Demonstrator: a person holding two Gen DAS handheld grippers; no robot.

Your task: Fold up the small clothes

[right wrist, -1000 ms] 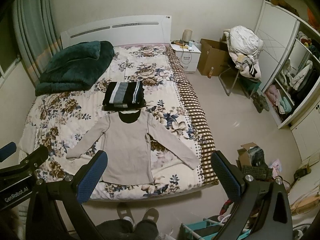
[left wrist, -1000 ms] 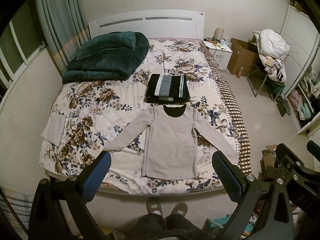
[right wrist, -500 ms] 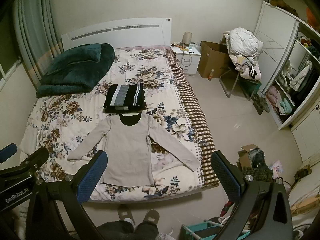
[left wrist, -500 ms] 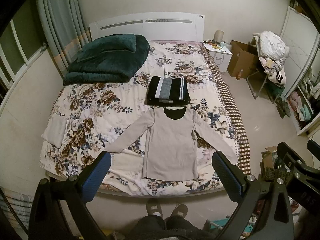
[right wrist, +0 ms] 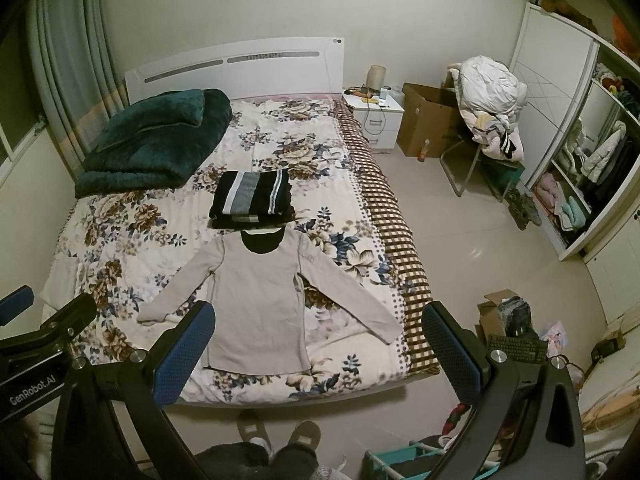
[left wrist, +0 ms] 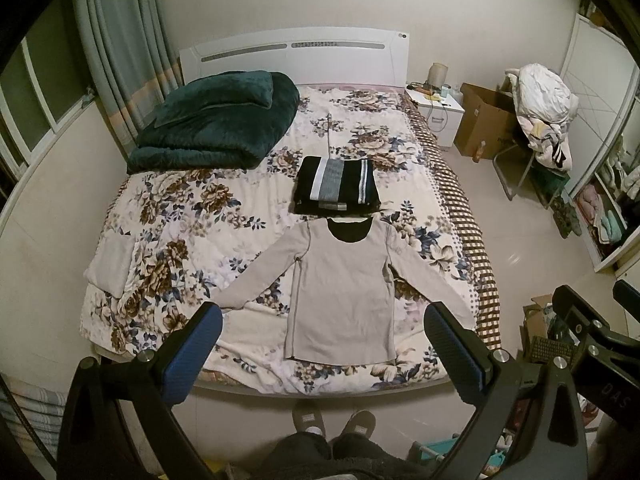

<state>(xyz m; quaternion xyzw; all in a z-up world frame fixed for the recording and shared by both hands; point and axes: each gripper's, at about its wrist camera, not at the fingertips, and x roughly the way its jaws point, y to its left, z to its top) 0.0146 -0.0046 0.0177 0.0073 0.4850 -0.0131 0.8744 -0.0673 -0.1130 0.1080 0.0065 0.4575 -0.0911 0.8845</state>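
Note:
A beige long-sleeved top [left wrist: 344,292] lies flat on the floral bed [left wrist: 180,216], sleeves spread, near the foot edge; it also shows in the right wrist view [right wrist: 256,300]. A folded black striped garment [left wrist: 336,186] sits just beyond its collar, also seen in the right wrist view [right wrist: 252,198]. My left gripper [left wrist: 324,348] is open and empty, held high above the foot of the bed. My right gripper [right wrist: 318,344] is open and empty, beside it to the right.
A folded dark green blanket [left wrist: 216,124] lies at the head left. A white nightstand [right wrist: 374,118], a cardboard box [right wrist: 428,124], a chair heaped with clothes [right wrist: 486,104] and a wardrobe [right wrist: 580,140] stand on the right. My slippered feet [left wrist: 332,424] stand at the bed's foot.
Both grippers have lifted or drawn back slightly, so the bed sits a little lower in view. Nothing on the bed moved.

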